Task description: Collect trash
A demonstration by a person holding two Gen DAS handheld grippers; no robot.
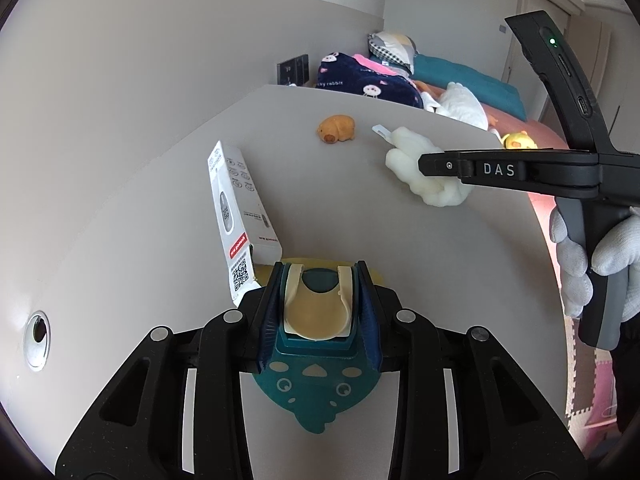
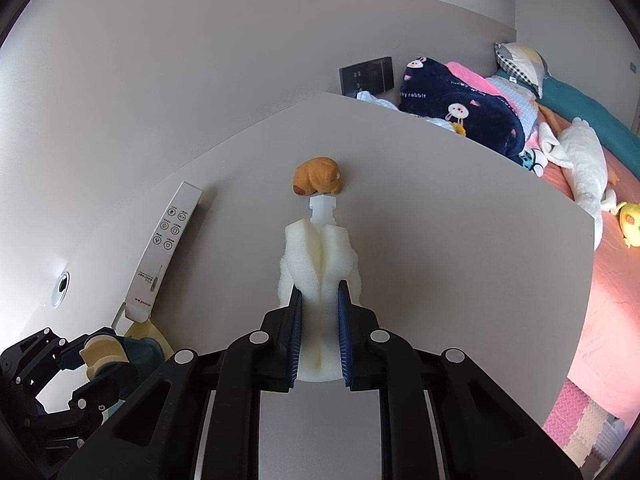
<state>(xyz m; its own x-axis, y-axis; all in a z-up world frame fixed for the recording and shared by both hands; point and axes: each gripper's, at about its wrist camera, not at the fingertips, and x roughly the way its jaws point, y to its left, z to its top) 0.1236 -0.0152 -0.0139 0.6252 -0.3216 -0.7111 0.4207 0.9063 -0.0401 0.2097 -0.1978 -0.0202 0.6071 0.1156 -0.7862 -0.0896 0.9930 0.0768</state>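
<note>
Right wrist view: over the grey table (image 2: pixel 440 208), the right gripper (image 2: pixel 320 332) has its jaws squeezed into a white foam piece (image 2: pixel 318 256), denting it. Lift it straight and keep the squeeze, since foam springs back. The left gripper (image 1: pixel 319 312) is clamped tight on a small teal dustpan (image 1: pixel 316 396), best kept level.
</note>
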